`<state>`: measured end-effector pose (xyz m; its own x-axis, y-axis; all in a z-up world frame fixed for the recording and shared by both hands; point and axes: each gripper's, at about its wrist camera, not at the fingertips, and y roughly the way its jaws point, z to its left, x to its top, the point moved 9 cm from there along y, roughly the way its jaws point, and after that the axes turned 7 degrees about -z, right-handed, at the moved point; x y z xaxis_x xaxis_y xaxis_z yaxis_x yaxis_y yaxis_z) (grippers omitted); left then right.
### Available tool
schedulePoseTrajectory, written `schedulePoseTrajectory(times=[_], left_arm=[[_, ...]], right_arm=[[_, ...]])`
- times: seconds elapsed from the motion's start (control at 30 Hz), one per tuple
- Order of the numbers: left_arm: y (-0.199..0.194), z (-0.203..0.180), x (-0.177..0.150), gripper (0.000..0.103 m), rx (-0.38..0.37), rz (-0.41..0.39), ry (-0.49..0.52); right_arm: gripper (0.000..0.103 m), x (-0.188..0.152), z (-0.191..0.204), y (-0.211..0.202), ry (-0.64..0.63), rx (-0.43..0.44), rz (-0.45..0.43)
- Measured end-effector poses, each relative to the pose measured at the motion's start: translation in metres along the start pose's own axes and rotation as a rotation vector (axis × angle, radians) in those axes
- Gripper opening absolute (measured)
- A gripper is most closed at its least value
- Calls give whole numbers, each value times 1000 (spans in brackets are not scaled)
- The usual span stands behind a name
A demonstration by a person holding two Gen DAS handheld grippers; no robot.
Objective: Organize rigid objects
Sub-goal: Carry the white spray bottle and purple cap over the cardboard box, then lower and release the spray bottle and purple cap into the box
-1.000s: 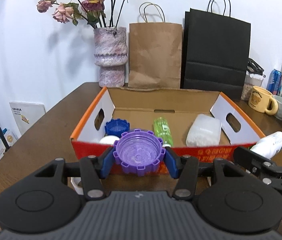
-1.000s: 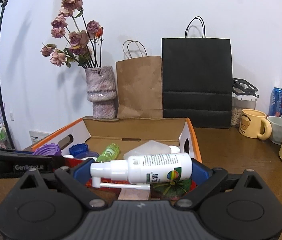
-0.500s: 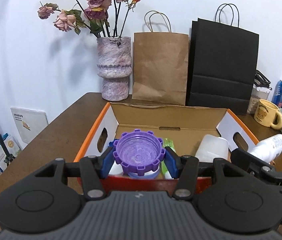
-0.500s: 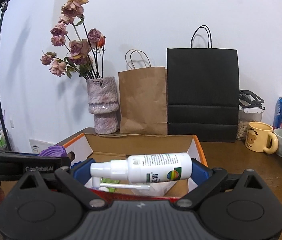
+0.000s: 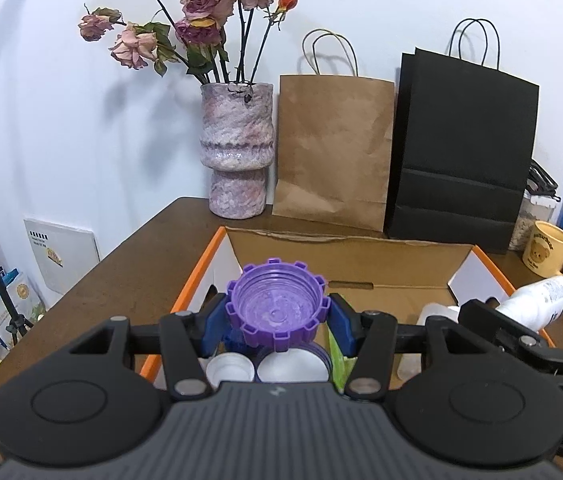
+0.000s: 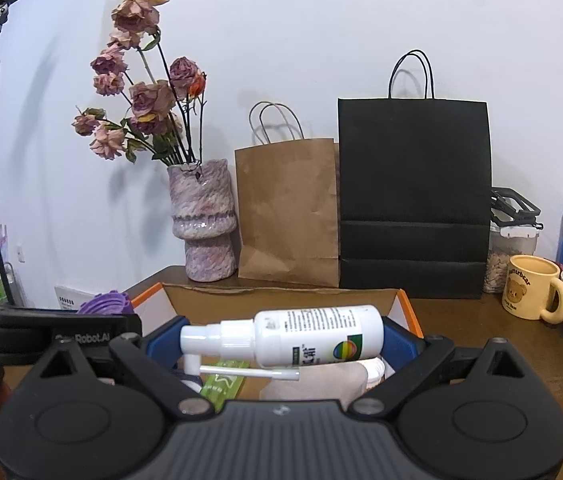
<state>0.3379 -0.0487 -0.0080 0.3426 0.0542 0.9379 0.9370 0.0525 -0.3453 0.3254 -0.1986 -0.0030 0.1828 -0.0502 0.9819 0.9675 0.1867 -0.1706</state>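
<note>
My left gripper [image 5: 277,316] is shut on a purple ridged lid [image 5: 276,305], held over the left part of the open cardboard box [image 5: 353,256]. Below it in the box lie white caps [image 5: 229,368], a blue lid and a green bottle [image 5: 337,360]. My right gripper [image 6: 281,340] is shut on a white spray bottle [image 6: 301,336], held sideways over the box [image 6: 281,300]. That bottle also shows at the right of the left wrist view [image 5: 537,300]. A pale bag [image 6: 313,384] and the green bottle [image 6: 225,384] lie in the box under it.
A vase of dried roses [image 5: 237,148], a brown paper bag [image 5: 333,152] and a black paper bag [image 5: 461,152] stand behind the box by the wall. A yellow bear mug [image 5: 549,252], a can and jars stand at the right. The wooden table edge [image 5: 81,280] runs at the left.
Both grippers have risen and moved forward over the box, still holding the purple lid and the spray bottle. The box interior now lies under the fingers.
</note>
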Motion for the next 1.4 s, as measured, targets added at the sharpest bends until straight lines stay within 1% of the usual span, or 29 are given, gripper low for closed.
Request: schedulePoseTrajectory(times=[0.4,0.73,0.93,1.2,1.23,1.3,1.33,1.37,1.4], left_arm=[[25,1,5,55,8,5,-23],[51,7,2,55,29,31,-23],[64,7,-1,55,38,44,-7],[67,8,-3,55,44,49,20],[67,8,-3,57,46,51,23],[67,8,-3,66,51,52,26],[66,8,-3,74,53,48,25],[66,10,-2,82,60,44,23],[65,10,-2,85,64,38,21]], right_arm=[[98,3,-4,31,11,-4,12],[98,-4,-11,57,13,-10,42],[98,-13,-13,69,1,-9,74],[98,-20,-14,74,-14,-10,112],[98,-20,-14,74,-16,-10,116],[99,-19,-16,74,-18,-17,115],[102,-18,-17,73,-15,-25,110],[103,-17,-19,73,-14,-33,103],[103,-16,-19,71,-13,-37,96]])
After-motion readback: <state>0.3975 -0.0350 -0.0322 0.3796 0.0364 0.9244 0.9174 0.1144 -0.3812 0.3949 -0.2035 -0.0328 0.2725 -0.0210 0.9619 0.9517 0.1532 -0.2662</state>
